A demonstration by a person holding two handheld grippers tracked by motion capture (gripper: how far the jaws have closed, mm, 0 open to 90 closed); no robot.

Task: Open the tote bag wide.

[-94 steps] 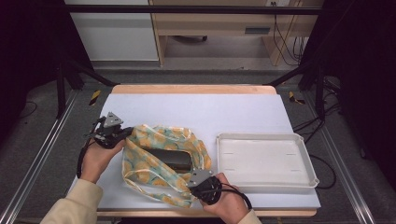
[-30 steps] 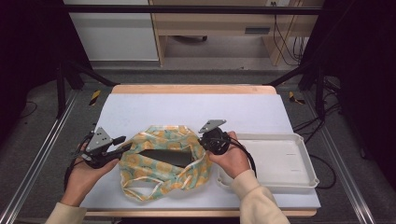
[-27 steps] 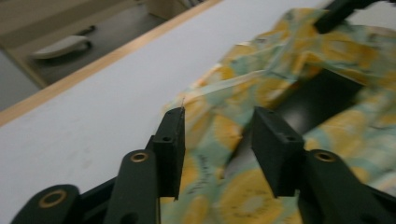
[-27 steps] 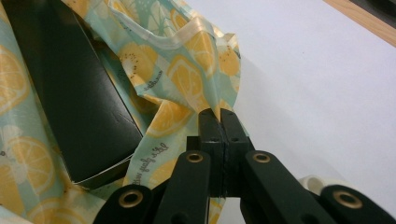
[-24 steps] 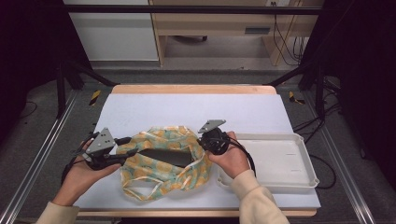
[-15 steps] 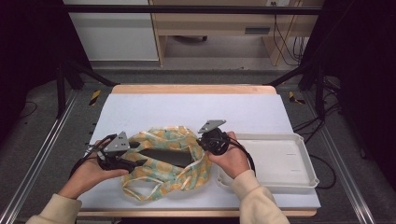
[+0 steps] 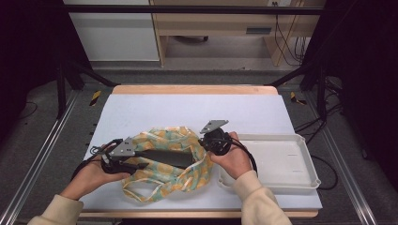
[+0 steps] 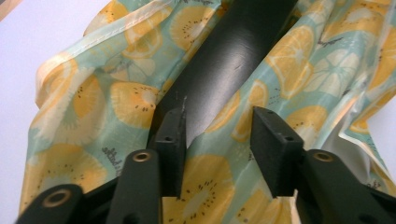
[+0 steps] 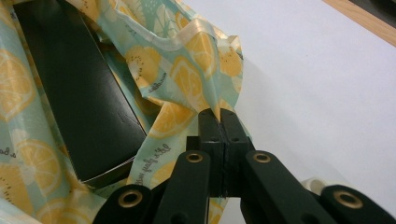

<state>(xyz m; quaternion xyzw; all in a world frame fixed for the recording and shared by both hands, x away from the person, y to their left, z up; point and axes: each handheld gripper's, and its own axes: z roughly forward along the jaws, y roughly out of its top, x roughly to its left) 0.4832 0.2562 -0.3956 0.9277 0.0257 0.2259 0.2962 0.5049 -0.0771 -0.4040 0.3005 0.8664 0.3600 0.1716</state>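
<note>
— While pinched shut on a fold of the fruit-print bag [image 9: 187,70], where was the right gripper [image 9: 223,122]?
— At the bag's right edge, just left of the white tray [image 7: 286,161], held up off the white table cover [image 7: 187,110]. Jaws pressed flat together in the right gripper view, with the cloth's hem caught between them.

— And the bag [image 7: 166,161] itself?
— Spread in a loose heap on the near middle of the table, between the two hands. Printed with orange and kiwi slices on pale green. Mouth pulled open, with a black box [image 7: 166,157] lying lengthwise inside.

— Seen from the grippers too?
— Yes. Dark flat box [image 9: 79,107] at the left of the right gripper view, wrapped round by cloth. Same box [image 8: 229,60] straight ahead in the left gripper view, with bag [image 8: 93,102] on both sides of it.

— Left gripper [image 8: 217,137]?
— Released, jaws parted. Lowered over the bag's left end, one jaw tip at the near end of the box, the other over printed cloth. Nothing clamped between them.

— Left gripper [image 7: 123,157] from above?
— At the bag's left side, pointed along the box toward the right gripper [image 7: 216,138].

— Tray?
— Bare inside, sitting at the table's right, just beside the right hand [image 7: 234,159].
</note>
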